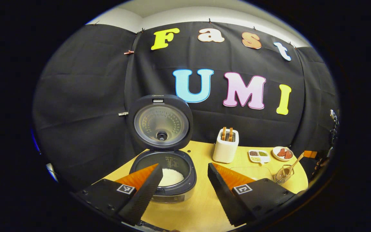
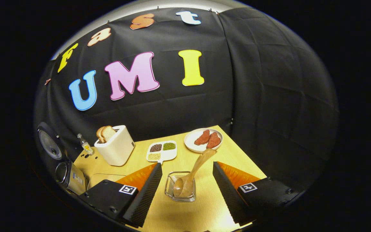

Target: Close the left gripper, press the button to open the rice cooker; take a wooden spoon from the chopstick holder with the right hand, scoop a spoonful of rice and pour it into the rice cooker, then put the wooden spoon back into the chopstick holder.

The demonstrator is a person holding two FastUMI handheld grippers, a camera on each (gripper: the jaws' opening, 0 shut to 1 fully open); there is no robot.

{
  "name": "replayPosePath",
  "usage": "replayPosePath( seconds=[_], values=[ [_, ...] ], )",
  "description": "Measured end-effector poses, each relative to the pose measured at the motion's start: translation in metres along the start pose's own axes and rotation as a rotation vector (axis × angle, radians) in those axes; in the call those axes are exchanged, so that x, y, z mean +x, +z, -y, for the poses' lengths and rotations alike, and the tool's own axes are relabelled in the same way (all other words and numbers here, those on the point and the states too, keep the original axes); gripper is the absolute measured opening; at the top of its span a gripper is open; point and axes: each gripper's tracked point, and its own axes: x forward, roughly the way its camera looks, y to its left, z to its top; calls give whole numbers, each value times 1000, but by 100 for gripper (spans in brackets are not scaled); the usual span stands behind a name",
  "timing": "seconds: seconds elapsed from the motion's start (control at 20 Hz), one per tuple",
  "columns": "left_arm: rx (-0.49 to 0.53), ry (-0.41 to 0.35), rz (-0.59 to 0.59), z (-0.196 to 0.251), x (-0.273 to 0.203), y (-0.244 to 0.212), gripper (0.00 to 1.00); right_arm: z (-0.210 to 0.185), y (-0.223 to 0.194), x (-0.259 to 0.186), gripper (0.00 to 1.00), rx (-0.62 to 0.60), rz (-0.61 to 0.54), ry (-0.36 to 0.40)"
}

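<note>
The rice cooker (image 1: pixel 164 185) stands on the wooden table with its round lid (image 1: pixel 160 122) swung up; white rice (image 1: pixel 171 176) lies in its pot. My left gripper (image 1: pixel 185 187) hovers open in front of it, its left finger over the cooker's rim. In the right gripper view the wooden spoon (image 2: pixel 190 175) leans bowl-down in the wire chopstick holder (image 2: pixel 180 187), handle pointing up and right. My right gripper (image 2: pixel 187 190) is open with the holder and spoon between its fingers, not touching. The holder (image 1: pixel 283 174) with the spoon (image 1: pixel 296 161) also appears far right in the left gripper view.
A white toaster (image 2: pixel 116 149) with bread slices stands at the back. Beside it are a divided dish of grains (image 2: pixel 162 150) and a plate with red pieces (image 2: pixel 204 140). A small bottle (image 2: pixel 85 145) stands left of the toaster. A clear container (image 1: pixel 251 172) sits mid-table.
</note>
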Motion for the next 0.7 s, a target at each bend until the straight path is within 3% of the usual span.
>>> replayPosePath(
  seconds=[0.55,0.65,0.7],
  values=[
    [-71,76,-136,28,-20,-55,95,22,-53,99,98,202,-208,-5],
    [-68,85,-156,30,-23,-63,95,20,-55,112,90,256,-217,-11],
    [-66,89,-165,31,-25,-67,95,18,-55,118,65,288,-222,-17]
  ],
)
